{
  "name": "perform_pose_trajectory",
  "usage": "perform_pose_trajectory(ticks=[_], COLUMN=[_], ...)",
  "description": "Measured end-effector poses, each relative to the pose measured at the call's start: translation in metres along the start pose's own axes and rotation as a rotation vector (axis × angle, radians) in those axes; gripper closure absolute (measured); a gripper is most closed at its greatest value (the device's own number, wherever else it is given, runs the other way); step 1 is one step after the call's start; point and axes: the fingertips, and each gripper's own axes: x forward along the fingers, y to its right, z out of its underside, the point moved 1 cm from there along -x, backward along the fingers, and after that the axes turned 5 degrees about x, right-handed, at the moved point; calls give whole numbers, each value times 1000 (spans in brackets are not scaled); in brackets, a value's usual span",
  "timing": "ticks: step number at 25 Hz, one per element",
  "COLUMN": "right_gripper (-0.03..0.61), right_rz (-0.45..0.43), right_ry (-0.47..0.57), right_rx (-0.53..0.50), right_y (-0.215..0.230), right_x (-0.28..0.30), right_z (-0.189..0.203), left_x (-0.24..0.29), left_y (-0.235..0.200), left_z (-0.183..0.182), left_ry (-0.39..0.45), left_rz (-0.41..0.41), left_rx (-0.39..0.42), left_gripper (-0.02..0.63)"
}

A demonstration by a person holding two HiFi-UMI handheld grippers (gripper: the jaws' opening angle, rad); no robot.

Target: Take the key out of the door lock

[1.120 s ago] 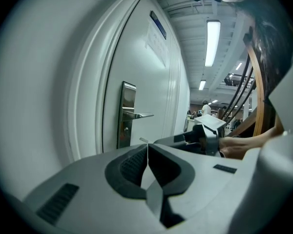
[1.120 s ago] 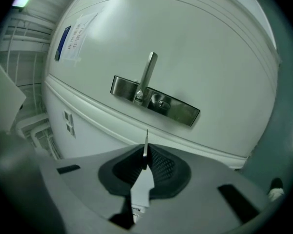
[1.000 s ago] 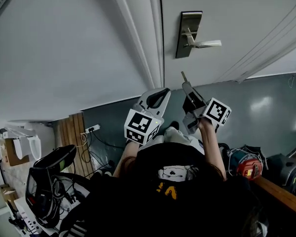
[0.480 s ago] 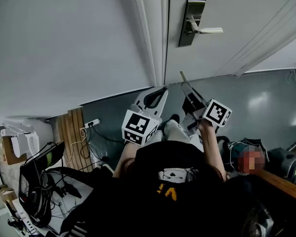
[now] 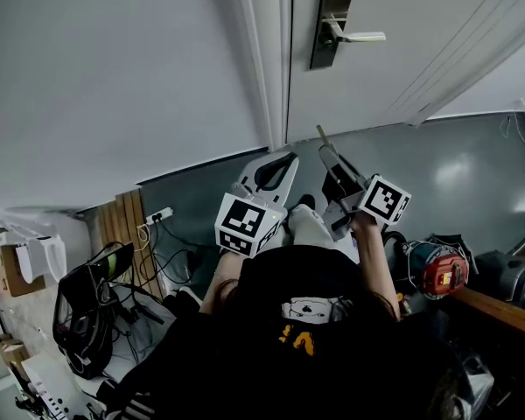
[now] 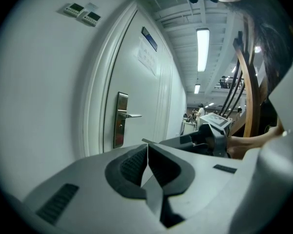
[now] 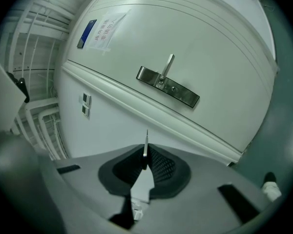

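The key [image 7: 145,149] is sitting pinched between the closed jaws of the right gripper [image 7: 145,157], its thin blade sticking out past the tips and pointing toward the door [image 7: 200,43]; it is lying well apart from the lock plate [image 7: 167,86], not in it; in the head view the key [image 5: 320,136] is showing as a slim sliver at the front of the right gripper [image 5: 331,153], low in front of the person's body. Just beside it, the left gripper [image 5: 289,160] is being held at about the same height; in the left gripper view its jaws [image 6: 147,147] are meeting pad to pad and holding nothing. Beyond both tools, the grey floor [image 5: 472,182] is running up to the foot of the door [image 5: 402,68]. Farther off, the metal lock plate [image 5: 330,24] is standing upright near the door's edge, with the lever handle [image 5: 359,36] reaching away from the frame [image 5: 267,59]. A paper notice [image 7: 107,29] and a blue sign [image 7: 86,34] are hanging on the door, away from the handle; to the left of the frame, the plain wall [image 5: 114,77] is filling the view.
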Motion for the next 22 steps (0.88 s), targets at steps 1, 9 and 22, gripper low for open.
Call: perform_pose_trajectory(ticks=[1,9,22], right_gripper=[557,557,557], right_rz=[-2,-14,-24], right_ry=[0,0,1], right_rx=[-1,-13,-3], right_y=[-1,-6,-8], right_x=[-2,-13,-19], right_z=[1,13,21], left_x=[-1,-14,-23], left_y=[2,15,22], left_z=[0,0,0], left_ry=[3,18,33], left_rz=[1,5,-3], left_rx=[1,11,24], left_gripper=[604,604,604])
